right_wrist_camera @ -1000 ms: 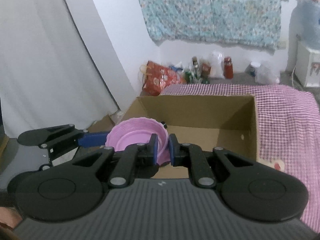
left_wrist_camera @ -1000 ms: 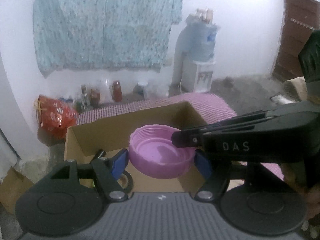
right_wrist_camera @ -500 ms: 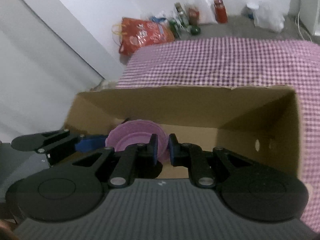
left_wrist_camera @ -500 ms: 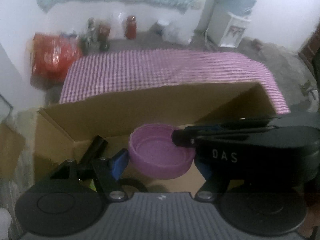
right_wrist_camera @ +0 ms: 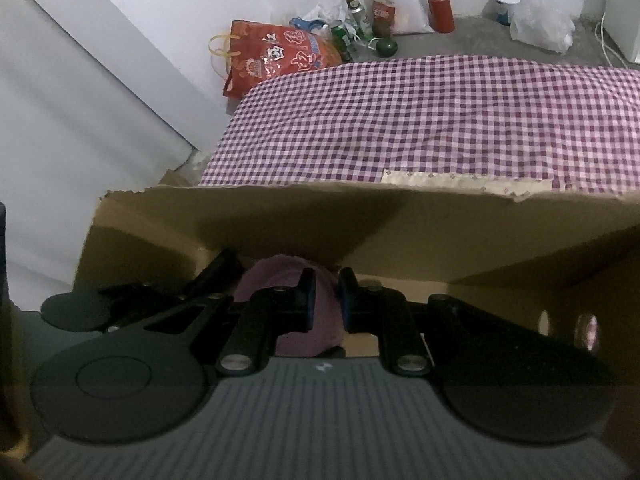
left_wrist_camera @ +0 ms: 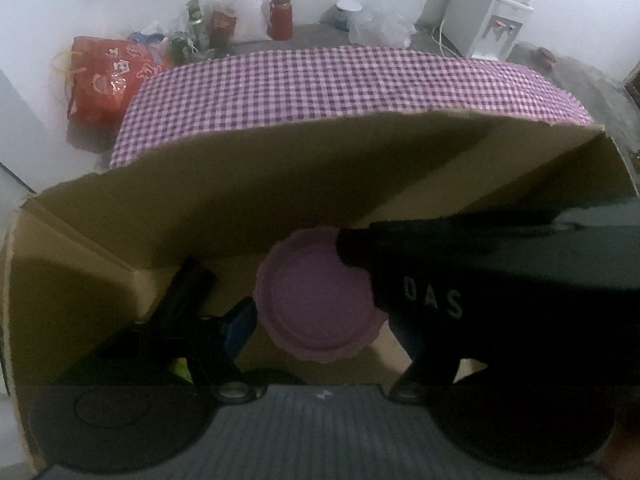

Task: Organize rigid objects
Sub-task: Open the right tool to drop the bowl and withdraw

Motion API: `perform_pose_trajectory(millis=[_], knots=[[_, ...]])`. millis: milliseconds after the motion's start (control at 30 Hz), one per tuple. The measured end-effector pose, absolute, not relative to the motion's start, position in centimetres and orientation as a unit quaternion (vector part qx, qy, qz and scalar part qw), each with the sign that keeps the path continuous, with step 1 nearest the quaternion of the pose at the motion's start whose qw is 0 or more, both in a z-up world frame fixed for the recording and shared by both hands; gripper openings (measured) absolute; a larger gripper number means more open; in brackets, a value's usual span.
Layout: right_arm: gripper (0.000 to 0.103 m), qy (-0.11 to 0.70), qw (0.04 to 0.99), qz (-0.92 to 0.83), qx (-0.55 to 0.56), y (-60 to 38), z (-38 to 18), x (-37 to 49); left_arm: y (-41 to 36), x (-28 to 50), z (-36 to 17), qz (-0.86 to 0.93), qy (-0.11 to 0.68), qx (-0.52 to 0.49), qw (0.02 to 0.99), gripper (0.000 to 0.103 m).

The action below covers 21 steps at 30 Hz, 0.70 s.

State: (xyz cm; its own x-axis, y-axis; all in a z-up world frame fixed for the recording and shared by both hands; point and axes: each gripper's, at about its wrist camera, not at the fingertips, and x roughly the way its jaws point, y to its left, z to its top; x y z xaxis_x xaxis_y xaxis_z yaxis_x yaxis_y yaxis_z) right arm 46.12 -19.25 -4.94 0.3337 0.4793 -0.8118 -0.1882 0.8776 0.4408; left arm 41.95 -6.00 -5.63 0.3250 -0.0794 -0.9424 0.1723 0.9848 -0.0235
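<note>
**A:** How will the purple bowl (left_wrist_camera: 320,304) handle?

**B:** By its look, thin moulded plastic: light, stiff, a bit slick. The rim or wall is the place to pinch, since the round body is wide.

**A:** Where is it relative to the fingers?

**B:** Low inside the cardboard box (left_wrist_camera: 280,184). The left gripper (left_wrist_camera: 316,320) stands wide, one finger on each side of the bowl; in the dim light I can't say the pads press it. The right gripper (right_wrist_camera: 325,300) is nearly shut, its fingers pinching the bowl's wall between them, so that one seems to carry it.

**A:** Risk?

**B:** Probably only a slip on release.
</note>
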Motion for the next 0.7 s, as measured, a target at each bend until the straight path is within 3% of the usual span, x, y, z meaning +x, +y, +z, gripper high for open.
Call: perform_pose_trajectory(millis=[67, 333, 700], knots=[[0.015, 0.538, 0.803, 0.209, 0.147, -19.4, -5.0, 46.0, -5.9, 42.0, -5.3, -0.073, 0.575, 0.035, 0.814, 0.081], [0.018, 0.510, 0.802, 0.228, 0.212, -22.3, -1.6, 43.2, -4.8, 39.9, -1.4, -0.079, 0.563, -0.013, 0.822, 0.084], [0.024, 0.396, 0.825, 0.272, 0.299, -31.1, 7.0, 27.6, -3.3, 26.5, 8.7, -0.144, 0.457, -0.042, 0.877, 0.093]])
